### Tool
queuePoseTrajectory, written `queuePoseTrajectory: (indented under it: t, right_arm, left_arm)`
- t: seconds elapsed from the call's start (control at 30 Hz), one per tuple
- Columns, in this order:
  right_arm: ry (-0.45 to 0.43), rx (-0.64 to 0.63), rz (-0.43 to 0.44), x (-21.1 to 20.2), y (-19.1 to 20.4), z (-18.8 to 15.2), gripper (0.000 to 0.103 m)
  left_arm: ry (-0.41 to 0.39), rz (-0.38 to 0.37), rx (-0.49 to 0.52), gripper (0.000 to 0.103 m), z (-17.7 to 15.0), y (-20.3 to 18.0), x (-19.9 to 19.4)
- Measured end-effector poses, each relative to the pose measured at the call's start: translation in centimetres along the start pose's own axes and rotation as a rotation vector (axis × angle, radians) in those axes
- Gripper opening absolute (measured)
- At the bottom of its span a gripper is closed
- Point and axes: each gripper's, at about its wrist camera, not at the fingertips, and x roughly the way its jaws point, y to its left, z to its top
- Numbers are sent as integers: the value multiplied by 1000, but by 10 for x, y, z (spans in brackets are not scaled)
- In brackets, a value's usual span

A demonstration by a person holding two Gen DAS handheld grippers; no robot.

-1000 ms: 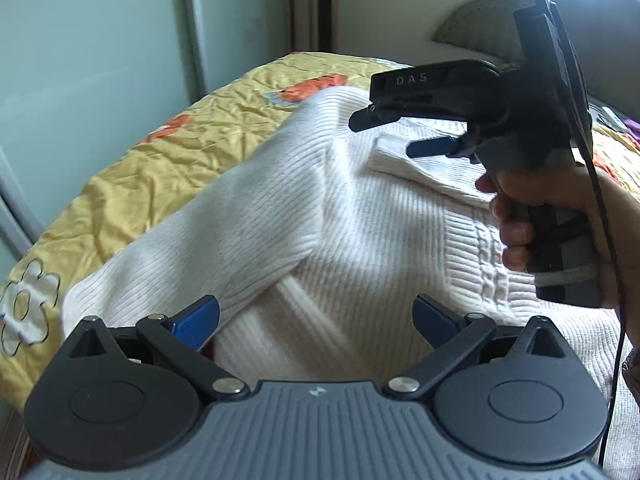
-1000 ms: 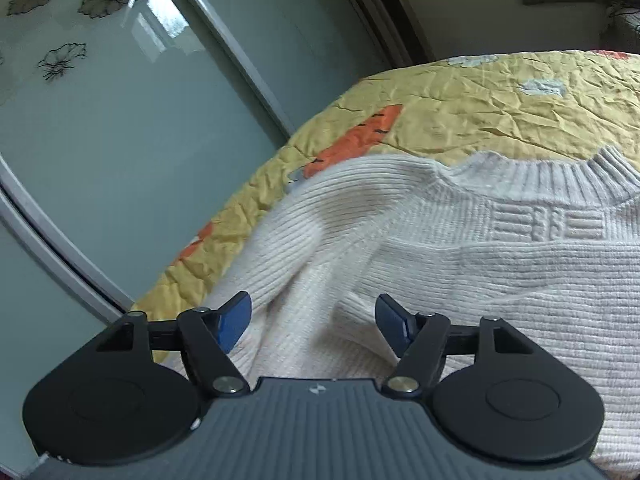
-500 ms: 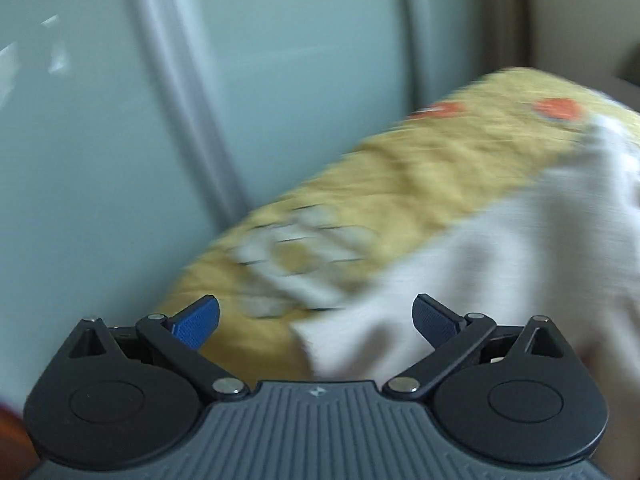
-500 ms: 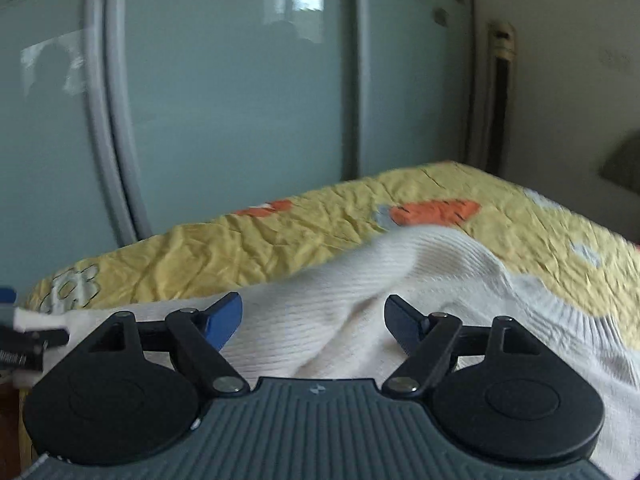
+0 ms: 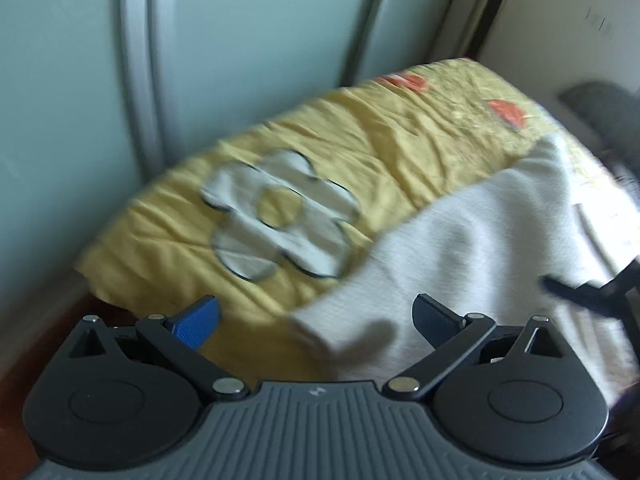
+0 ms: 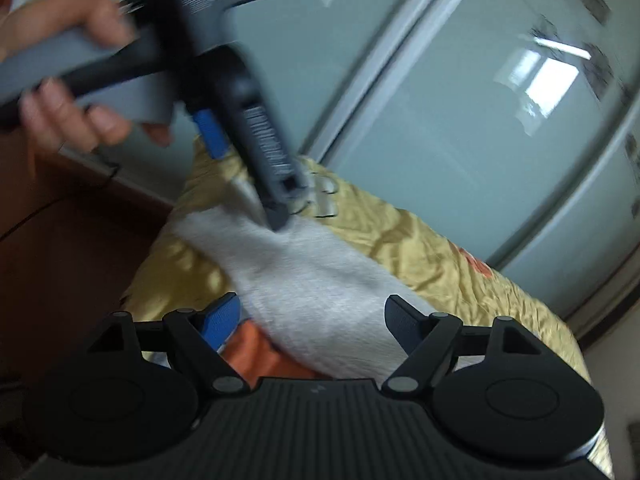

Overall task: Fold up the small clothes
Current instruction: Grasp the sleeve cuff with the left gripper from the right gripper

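White sweater sleeve (image 5: 460, 248) stretched toward bed corner over yellow bedspread (image 5: 320, 152), likely laid out for folding inward. Left gripper (image 5: 316, 320) jaws apart, cuff end between the fingers, nothing clamped. Right gripper (image 6: 312, 320) jaws apart, hovering over mid-sleeve. Left hand (image 6: 72, 92) visible on handle. Sliding glass doors (image 6: 460, 100) close beside bed edge; frames blurred.

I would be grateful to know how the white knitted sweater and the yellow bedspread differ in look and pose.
The white knitted sweater is plain and fuzzy; the yellow bedspread is smooth, wrinkled, printed with a white flower and orange patches. The sweater lies on top; the bedspread lies underneath, covering the bed. Both are soft fabric.
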Motion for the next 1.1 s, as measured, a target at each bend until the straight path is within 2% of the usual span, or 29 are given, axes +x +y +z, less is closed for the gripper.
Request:
queuePoseTrajectory:
  t: [0.1,0.2,0.23,0.27,0.3,0.33,0.4,0.47,0.5,0.73,0.77,0.9,1.0,1.07,1.1]
  right_arm:
    - [1,-38,-42,4,13,2,81]
    - [3,-35,-64,6,17,3,82]
    - [0,-33,-70,5,17,3,82]
    - [-2,-31,-73,3,17,2,83]
    - [-3,-28,-74,2,17,1,83]
    - [-3,-23,-75,2,16,1,83]
    - [-2,-17,-78,4,15,1,83]
    - [0,-25,-89,5,16,1,83]
    - [1,-36,-95,7,18,2,83]
    - [-1,-79,-120,11,24,2,83]
    - [1,-70,-118,12,23,2,83]
    - [4,-35,-108,8,17,1,84]
    - [5,-12,-102,5,14,-2,84]
    - [10,-8,-98,5,14,-3,84]
    - [12,-11,-99,6,15,-3,84]
  left_arm:
    - [-8,-70,-72,103,1,5,-1]
    - [-4,-174,-144,102,5,9,0]
    - [-4,-212,-163,93,6,9,0]
    - [5,-245,-178,77,6,9,1]
    - [26,-270,-194,67,7,9,1]
    - [48,-284,-208,51,6,10,5]
    - [66,-278,-233,36,3,10,9]
    - [64,-253,-253,9,0,10,9]
    - [55,-238,-256,7,-1,9,8]
    - [-118,-178,-227,6,10,9,-20]
    - [-109,-186,-227,6,12,9,-18]
    - [-17,-319,-225,7,9,10,-1]
    - [14,-324,-225,14,5,13,9]
    - [23,-306,-229,29,2,15,14]
    - [24,-312,-228,30,1,15,16]
